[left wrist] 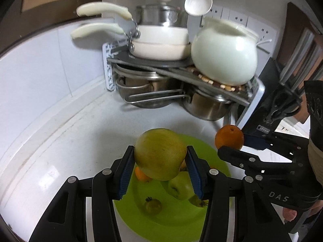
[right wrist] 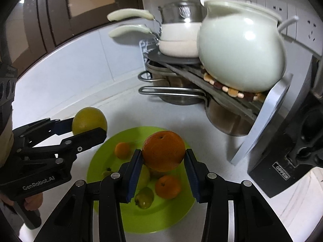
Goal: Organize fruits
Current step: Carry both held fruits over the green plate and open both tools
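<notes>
The left tongs (left wrist: 160, 173) clamp a large yellow-green fruit (left wrist: 160, 154) between their blue pads, and the right tongs (right wrist: 163, 172) likewise grip an orange (right wrist: 163, 151). Both loads hang directly above the green plate (right wrist: 161, 219), which lies below and slightly ahead on the white surface (left wrist: 60, 141). Smaller fruits (right wrist: 168, 186) already crowd its middle, so I judge the plate's bare near rim the freer landing spot.

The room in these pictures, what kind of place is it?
Most likely a home kitchen: a rack in the corner of a white counter holds steel pots and white pans, and wall sockets sit behind.
</notes>
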Demonstrator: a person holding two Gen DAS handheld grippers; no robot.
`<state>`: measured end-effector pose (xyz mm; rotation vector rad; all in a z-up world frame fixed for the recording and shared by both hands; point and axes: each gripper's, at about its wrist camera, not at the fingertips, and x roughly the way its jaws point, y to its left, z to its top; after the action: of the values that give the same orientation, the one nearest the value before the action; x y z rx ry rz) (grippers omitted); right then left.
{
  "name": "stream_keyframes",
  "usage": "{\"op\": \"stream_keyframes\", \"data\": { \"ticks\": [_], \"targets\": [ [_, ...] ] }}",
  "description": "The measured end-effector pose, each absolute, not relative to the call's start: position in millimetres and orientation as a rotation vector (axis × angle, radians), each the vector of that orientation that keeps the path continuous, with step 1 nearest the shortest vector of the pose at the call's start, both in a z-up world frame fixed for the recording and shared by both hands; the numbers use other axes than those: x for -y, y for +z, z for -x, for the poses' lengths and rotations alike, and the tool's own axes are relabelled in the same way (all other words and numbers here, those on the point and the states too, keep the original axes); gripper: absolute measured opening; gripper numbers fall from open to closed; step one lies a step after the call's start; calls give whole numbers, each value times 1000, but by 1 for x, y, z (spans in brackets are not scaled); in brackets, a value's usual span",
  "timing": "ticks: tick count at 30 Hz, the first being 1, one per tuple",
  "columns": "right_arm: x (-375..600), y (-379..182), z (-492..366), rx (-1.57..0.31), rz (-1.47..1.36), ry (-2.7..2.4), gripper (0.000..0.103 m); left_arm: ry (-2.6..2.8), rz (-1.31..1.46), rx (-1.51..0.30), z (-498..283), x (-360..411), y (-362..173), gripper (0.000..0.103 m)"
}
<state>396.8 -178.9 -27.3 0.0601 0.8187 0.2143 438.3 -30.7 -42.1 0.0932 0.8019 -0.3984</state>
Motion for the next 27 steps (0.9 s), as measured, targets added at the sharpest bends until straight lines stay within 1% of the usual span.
{"op": "stream_keyframes", "data": {
  "ticks": [14, 22, 27],
  "targets": [
    [187, -68, -426, -907, -87, 206, 43, -405, -151, -882, -477, 47, -84, 50],
    [189, -78, -437, -932, -95, 208, 43, -415, -170, -917, -490, 52, -96, 50],
    [188, -82, -441, -939, -114, 219, 43, -413, -169, -884, -486, 51, -90, 51]
  ]
}}
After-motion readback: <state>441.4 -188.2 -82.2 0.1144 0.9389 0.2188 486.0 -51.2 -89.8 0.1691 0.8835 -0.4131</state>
